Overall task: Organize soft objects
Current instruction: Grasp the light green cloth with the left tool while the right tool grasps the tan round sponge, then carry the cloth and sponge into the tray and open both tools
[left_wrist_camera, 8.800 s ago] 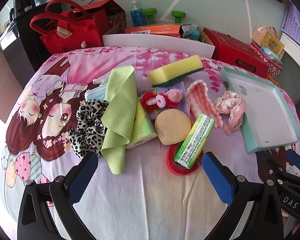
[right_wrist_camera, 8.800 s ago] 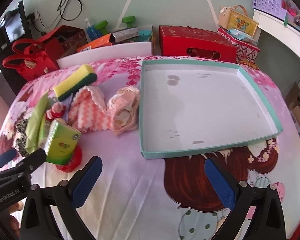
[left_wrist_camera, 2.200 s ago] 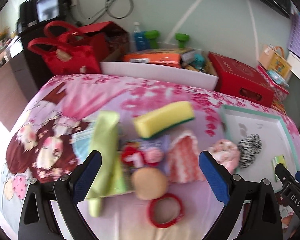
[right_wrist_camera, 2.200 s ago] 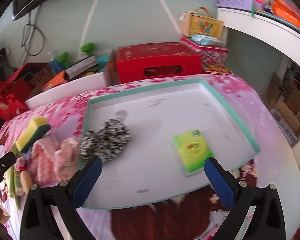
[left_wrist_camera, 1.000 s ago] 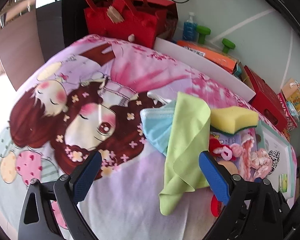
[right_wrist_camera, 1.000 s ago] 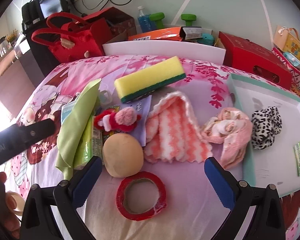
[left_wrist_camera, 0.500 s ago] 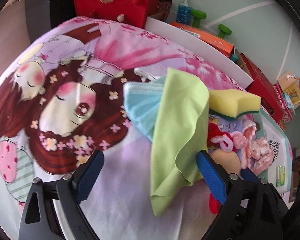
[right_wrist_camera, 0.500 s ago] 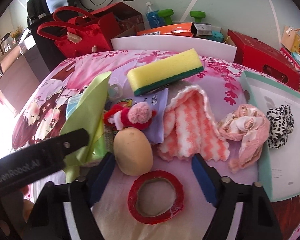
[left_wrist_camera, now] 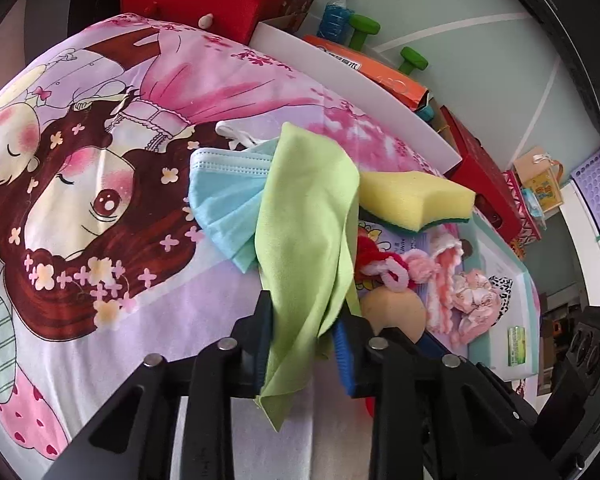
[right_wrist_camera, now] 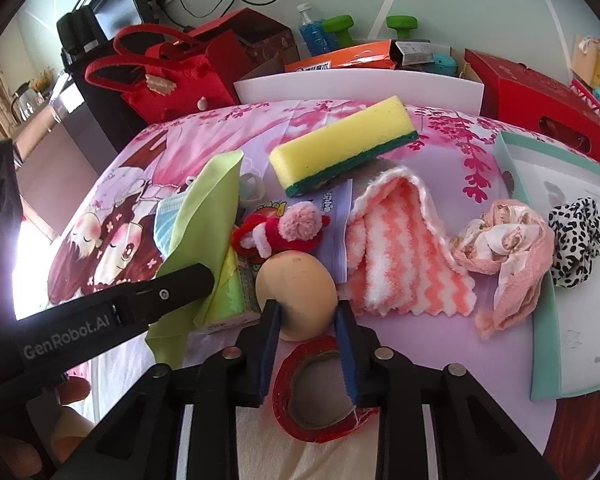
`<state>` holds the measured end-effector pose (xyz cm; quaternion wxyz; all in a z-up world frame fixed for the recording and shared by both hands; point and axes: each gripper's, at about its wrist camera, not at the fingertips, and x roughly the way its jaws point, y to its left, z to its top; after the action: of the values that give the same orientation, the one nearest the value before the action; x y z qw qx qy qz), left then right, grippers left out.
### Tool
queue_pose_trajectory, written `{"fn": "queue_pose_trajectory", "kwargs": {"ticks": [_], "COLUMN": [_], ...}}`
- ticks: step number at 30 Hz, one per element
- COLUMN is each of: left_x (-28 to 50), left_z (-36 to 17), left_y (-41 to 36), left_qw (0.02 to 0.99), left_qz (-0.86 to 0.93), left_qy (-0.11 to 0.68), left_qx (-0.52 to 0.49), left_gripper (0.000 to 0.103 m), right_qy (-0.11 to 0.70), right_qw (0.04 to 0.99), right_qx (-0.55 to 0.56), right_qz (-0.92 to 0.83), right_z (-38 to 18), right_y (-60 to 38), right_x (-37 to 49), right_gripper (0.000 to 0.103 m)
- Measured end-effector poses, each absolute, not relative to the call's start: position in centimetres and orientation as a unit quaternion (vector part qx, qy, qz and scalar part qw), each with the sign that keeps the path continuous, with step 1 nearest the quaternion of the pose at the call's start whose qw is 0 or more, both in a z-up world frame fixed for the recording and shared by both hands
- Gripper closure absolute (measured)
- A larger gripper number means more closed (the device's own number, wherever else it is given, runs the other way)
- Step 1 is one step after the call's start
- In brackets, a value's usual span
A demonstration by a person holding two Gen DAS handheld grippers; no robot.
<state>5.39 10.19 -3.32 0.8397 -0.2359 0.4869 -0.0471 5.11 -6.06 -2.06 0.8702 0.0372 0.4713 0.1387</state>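
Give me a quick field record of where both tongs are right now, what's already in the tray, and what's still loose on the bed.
left tongs: closing on the green cloth, which hangs between the pads
right tongs: closing on the tan round sponge, pads at its sides
tray: leopard scrunchie in it; small green packet in it
still on the bed: yellow sponge, blue face mask, pink striped cloth, pink scrunchie, red knit toy, red tape roll
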Motion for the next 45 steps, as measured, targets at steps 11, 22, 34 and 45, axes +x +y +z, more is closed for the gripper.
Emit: {"fn": "queue_pose_trajectory", "kwargs": {"ticks": [11, 22, 34, 45], "left_x": [4.9, 4.0, 2.1, 1.8], "left_z": [-2.6, 0.4, 5.2, 6.6], "left_y": [11.3, 11.6, 11.5, 9.0], "left_qw": [0.847, 0.876, 0.914, 0.923], "left_qz": [-0.030, -0.029, -0.034, -0.051], "left_qy": [0.473, 0.422, 0.344, 0.334], "left_qx": [-0.243, -0.233, -0.210, -0.183], "left_gripper": [0.097, 0.097, 0.097, 0.098], "right_qy": [0.464, 0.444, 0.410, 0.395], "right_qw": [0.872, 0.879, 0.895, 0.901], "right_qx": [0.055, 0.066, 0.081, 0.105], "right_qz": [0.148, 0.159, 0.154, 0.143], "right_z": [-1.6, -0.1, 2.5, 3.5], "right_y": [-6.6, -7.3, -9.0, -11.3], "right_x": [4.9, 4.3, 3.3, 2.9], "right_gripper": [0.083, 0.086, 0.086, 0.086]}}
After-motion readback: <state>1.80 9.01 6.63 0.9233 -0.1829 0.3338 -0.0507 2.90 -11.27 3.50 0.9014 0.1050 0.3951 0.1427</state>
